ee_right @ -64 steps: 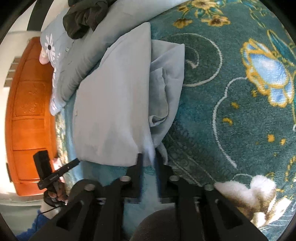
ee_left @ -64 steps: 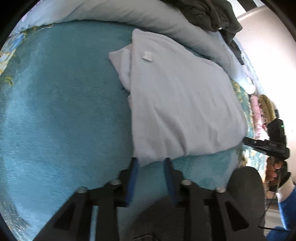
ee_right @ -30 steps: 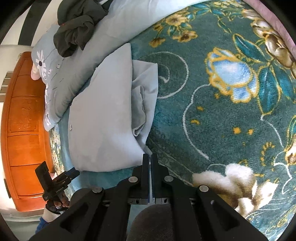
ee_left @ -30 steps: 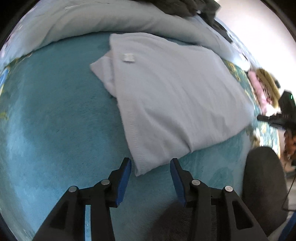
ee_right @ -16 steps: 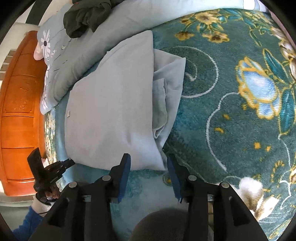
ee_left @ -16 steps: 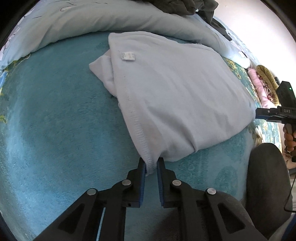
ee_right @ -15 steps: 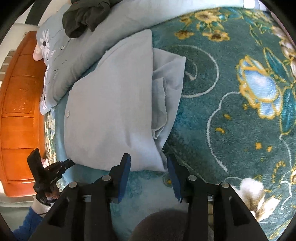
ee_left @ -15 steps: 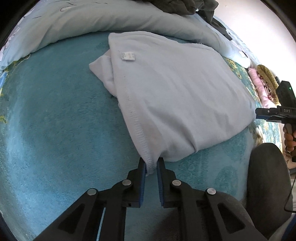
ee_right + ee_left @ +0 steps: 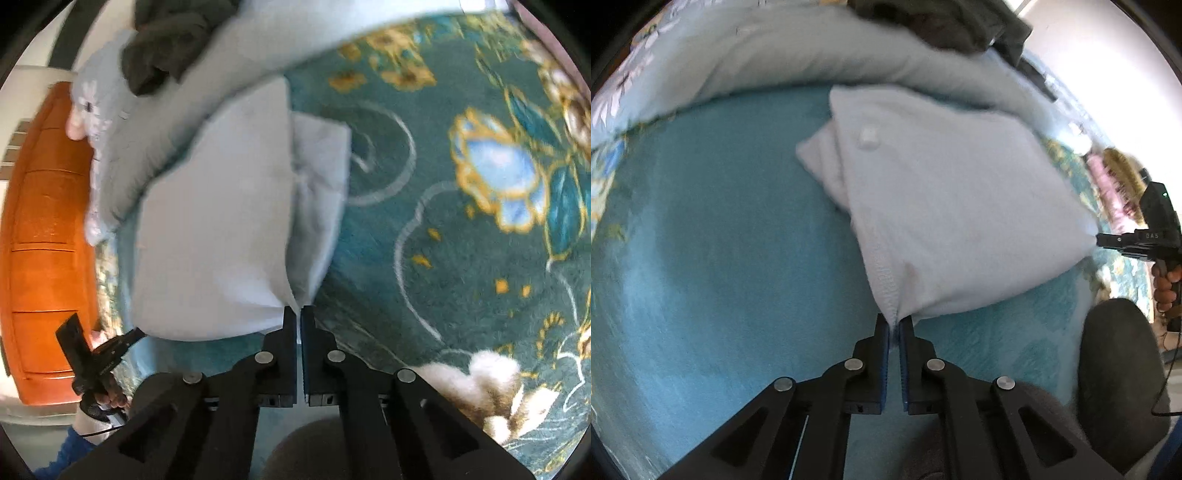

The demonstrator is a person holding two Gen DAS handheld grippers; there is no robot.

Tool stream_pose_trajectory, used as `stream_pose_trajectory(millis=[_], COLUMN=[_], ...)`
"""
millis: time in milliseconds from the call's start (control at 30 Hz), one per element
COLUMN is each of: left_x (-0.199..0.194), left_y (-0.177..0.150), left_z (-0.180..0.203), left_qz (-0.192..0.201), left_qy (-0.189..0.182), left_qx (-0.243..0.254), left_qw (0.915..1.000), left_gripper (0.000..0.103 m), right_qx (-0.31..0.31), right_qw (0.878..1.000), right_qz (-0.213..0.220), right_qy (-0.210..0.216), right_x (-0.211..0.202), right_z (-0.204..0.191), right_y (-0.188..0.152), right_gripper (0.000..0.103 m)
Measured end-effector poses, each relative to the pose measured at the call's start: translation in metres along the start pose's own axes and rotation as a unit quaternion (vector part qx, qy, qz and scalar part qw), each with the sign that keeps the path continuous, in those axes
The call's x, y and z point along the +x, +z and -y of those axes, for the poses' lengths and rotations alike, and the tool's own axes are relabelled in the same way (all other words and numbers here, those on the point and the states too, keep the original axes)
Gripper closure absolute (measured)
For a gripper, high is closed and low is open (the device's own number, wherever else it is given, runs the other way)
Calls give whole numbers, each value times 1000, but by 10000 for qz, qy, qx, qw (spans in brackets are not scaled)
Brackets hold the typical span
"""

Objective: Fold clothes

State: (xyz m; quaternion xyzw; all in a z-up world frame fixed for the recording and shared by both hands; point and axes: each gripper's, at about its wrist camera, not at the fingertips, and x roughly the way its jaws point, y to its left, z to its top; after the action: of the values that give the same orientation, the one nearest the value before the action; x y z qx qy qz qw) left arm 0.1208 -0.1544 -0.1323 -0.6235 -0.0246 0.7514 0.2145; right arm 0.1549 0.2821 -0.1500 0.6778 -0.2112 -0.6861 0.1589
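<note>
1. The folded white garment lay on a teal floral blanket, with its far edge against a pale blue duvet bunched along the back of the bed.
2. It lay as a rough rectangle, with a narrower folded layer sticking out from beneath one long side and a small white label showing on top near the far end.
3. The left tool pointed steeply down at the near corner on the hemmed side; its blue-padded jaws were closed on that corner, and the cloth was drawn into a small peak between the pads.
4. The right tool was clamped on the other near corner, jaws nearly touching with a thin point of fabric pinched between them.
5. Between the two held corners the near edge of the garment ran slightly taut and sat a little lifted off the blanket.
6. Each wrist view showed the other tool at its margin, held by a hand with a blue sleeve below it.
7. A dark crumpled garment sat on top of the duvet, well apart from the white one.
8. An orange wooden headboard stood beyond the duvet in the right wrist view.
</note>
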Motion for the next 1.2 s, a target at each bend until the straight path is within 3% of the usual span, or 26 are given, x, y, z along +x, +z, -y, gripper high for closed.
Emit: stream_pose_trajectory(millis=[233,433,600,633,667,700,733,767,867,967,1200], left_x=[3,-1,-28,-37,-43,-48,-52,-55,-47,-17,49], left_y=[-1,-7,-9,-6,1,9,18,29,57,80,76], left_z=[-2,-16,-34,-33,-29,-23,-15,-3,39,82,158], left_qz=[-137,-264,19,158,265,358,449,576,649,517,84], left_qy=[-4,305,506,498,455,396,319,226,-44,-181,134], left_qx=[-81,-239,-842,-941,-1025,-1101,-1156,-1179,-1044,-975,-607], left_qw=[9999,9989,9952,9942,9933,9925,9918,9911,9924,9937,9980], left_gripper=[94,93,93,92,83,75,55,41,33,31,34], right_qx=[72,174,341,336,335,348,376,404,469,559,1093], right_qw=[9998,9997,9991,9989,9986,9983,9979,9976,9967,9960,9892], right_qz=[-149,-61,237,322,398,447,476,483,455,424,462], right_qy=[-126,-130,-33,45,114,162,210,270,482,550,856], right_x=[6,-5,-21,-23,-25,-24,-22,-20,-9,-2,10], right_z=[8,18,30,30,30,30,29,27,16,18,37], right_y=[-1,-3,-4,-2,-1,1,2,3,8,5,2], right_gripper=[101,101,101,99,95,74,52,48,49,49,49])
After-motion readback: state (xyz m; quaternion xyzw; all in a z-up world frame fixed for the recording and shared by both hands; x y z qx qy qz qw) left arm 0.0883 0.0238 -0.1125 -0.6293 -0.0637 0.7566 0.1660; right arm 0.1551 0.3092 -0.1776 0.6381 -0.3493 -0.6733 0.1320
